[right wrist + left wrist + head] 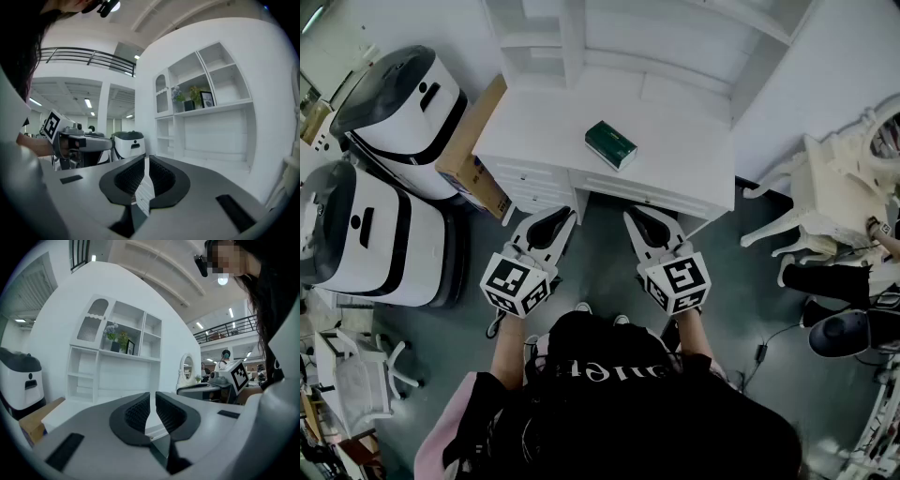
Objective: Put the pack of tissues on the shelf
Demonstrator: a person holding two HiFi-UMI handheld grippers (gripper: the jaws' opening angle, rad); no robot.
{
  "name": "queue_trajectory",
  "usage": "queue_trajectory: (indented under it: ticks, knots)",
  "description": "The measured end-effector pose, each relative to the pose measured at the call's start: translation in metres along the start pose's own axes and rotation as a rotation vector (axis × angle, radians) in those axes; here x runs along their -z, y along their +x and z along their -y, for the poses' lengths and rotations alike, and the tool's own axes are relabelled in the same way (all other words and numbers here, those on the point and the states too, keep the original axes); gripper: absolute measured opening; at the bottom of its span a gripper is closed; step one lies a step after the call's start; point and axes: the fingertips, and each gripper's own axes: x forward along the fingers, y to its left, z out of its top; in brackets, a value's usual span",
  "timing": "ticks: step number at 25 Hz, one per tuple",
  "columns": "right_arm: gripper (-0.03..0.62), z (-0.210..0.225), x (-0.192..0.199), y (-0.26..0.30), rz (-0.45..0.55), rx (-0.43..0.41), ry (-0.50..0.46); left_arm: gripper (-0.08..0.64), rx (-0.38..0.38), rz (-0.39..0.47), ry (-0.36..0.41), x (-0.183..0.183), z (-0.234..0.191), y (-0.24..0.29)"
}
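Note:
A dark green pack of tissues (610,145) lies flat near the middle of the white desk (684,159). Behind it rises the white shelf unit (572,42), which also shows in the left gripper view (117,366) and the right gripper view (213,119). My left gripper (562,214) (153,394) is held just in front of the desk's front edge, shut, with nothing between its pads. My right gripper (629,214) (146,159) is level with it, a little to the right, also shut and empty. Both point toward the desk. The pack is hidden in both gripper views.
Two white-and-black machines (398,103) (380,234) stand left of the desk, with a cardboard box (473,150) leaning between them and it. An ornate white chair (825,197) is at the right. A small office chair (356,375) sits at the lower left.

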Motion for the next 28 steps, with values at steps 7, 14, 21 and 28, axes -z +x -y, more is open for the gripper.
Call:
queue_trajectory:
  ticks: [7,14,21,28]
  knots:
    - [0.064,0.024,0.006,0.023,0.01,0.022,0.088,0.046,-0.004,-0.004,-0.002,0.006,-0.036,0.008]
    - [0.064,0.03,0.009,0.032,0.016,0.085,0.11,0.046,0.02,-0.019,-0.013,0.016,-0.057,0.004]
    - [0.064,0.027,0.013,0.039,0.023,0.137,0.128,0.046,0.071,-0.021,-0.016,0.023,-0.07,0.002]
    - [0.066,0.027,0.027,0.045,-0.024,0.163,0.127,0.046,0.148,-0.031,-0.049,0.033,-0.074,0.008]
